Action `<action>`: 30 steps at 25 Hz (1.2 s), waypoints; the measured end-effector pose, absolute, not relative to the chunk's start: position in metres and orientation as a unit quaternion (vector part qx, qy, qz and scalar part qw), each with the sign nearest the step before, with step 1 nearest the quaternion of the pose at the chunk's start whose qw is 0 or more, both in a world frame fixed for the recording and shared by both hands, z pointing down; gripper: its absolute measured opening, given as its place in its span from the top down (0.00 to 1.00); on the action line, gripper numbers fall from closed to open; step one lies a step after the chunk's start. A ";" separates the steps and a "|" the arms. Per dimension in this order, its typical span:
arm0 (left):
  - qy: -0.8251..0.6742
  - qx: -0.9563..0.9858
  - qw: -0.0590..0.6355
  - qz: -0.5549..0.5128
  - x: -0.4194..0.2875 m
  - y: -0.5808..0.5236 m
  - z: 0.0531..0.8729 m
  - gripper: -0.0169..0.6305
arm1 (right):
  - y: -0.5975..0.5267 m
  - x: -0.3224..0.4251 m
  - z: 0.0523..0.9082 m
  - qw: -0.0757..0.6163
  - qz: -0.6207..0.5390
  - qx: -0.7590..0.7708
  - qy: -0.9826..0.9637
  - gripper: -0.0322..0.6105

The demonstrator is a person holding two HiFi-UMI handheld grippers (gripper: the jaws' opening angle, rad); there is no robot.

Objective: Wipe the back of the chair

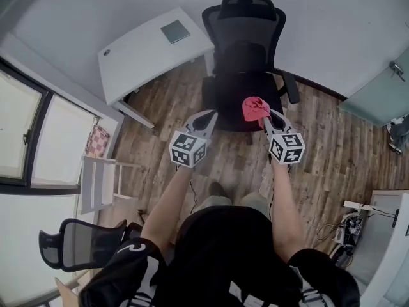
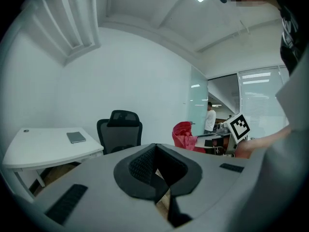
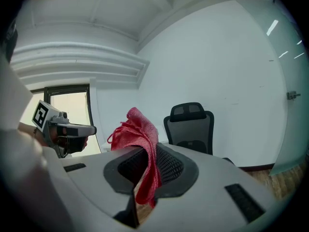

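A person faces a black office chair [image 1: 246, 56] across a wood floor. Its seat is turned toward them and its upright back is on the far side, near the wall. The right hand-held gripper [image 1: 264, 116] pinches a red cloth [image 1: 255, 107], with the chair straight ahead and well apart. The left hand-held gripper [image 1: 208, 118] is closed and empty.

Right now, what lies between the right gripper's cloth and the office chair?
Nothing: the right gripper view shows only open space between red cloth and black office chair.
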State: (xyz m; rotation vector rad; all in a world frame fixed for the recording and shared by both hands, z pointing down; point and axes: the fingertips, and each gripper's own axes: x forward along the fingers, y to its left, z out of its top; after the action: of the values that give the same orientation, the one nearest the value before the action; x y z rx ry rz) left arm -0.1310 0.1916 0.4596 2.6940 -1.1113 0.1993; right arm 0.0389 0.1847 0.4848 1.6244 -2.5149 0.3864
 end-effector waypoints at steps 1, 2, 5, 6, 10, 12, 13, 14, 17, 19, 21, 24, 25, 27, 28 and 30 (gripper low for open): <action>-0.377 0.917 0.115 0.064 -0.135 0.185 0.461 0.94 | 0.179 0.035 0.487 0.062 0.131 0.539 -0.830 0.85; -0.377 0.916 0.119 0.060 -0.139 0.179 0.461 0.94 | 0.173 0.030 0.488 0.061 0.134 0.540 -0.829 0.85; -0.378 0.915 0.129 0.051 -0.150 0.161 0.461 0.94 | 0.157 0.017 0.486 0.056 0.141 0.541 -0.827 0.85; -0.379 0.915 0.130 0.050 -0.153 0.155 0.462 0.94 | 0.151 0.013 0.486 0.055 0.142 0.540 -0.828 0.85; -0.385 0.912 0.131 0.048 -0.163 0.130 0.462 0.94 | 0.121 0.002 0.483 0.054 0.140 0.536 -0.831 0.85; -0.390 0.910 0.130 0.046 -0.168 0.114 0.462 0.94 | 0.102 -0.003 0.482 0.055 0.138 0.532 -0.834 0.85; -0.393 0.909 0.130 0.045 -0.171 0.106 0.461 0.94 | 0.091 -0.005 0.482 0.054 0.138 0.530 -0.835 0.85; -0.395 0.909 0.129 0.045 -0.173 0.096 0.461 0.94 | 0.080 -0.007 0.481 0.052 0.137 0.528 -0.836 0.85; -0.400 0.907 0.123 0.045 -0.178 0.067 0.461 0.94 | 0.045 -0.013 0.480 0.050 0.134 0.522 -0.841 0.85; -0.407 0.904 0.122 0.043 -0.181 0.042 0.461 0.94 | 0.018 -0.016 0.479 0.049 0.131 0.518 -0.844 0.85; -0.413 0.902 0.121 0.041 -0.183 0.014 0.461 0.94 | -0.012 -0.019 0.477 0.049 0.131 0.514 -0.846 0.85; -0.419 0.899 0.120 0.042 -0.179 -0.029 0.461 0.94 | -0.059 -0.018 0.475 0.053 0.129 0.506 -0.851 0.85; -0.421 0.898 0.120 0.041 -0.176 -0.044 0.461 0.94 | -0.075 -0.017 0.475 0.055 0.129 0.504 -0.852 0.85; -0.423 0.897 0.123 0.039 -0.171 -0.074 0.460 0.94 | -0.106 -0.014 0.474 0.058 0.131 0.500 -0.854 0.85; -0.424 0.896 0.123 0.040 -0.168 -0.088 0.460 0.94 | -0.121 -0.012 0.474 0.059 0.132 0.498 -0.855 0.85; -0.427 0.895 0.124 0.042 -0.161 -0.116 0.460 0.94 | -0.152 -0.007 0.475 0.062 0.134 0.494 -0.857 0.85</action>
State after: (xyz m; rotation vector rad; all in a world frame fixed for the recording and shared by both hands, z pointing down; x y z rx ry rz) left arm -0.1607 -0.1155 0.4600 2.6081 -1.2439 0.1222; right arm -0.0074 -0.1520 0.4752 1.4927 -2.5913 0.4059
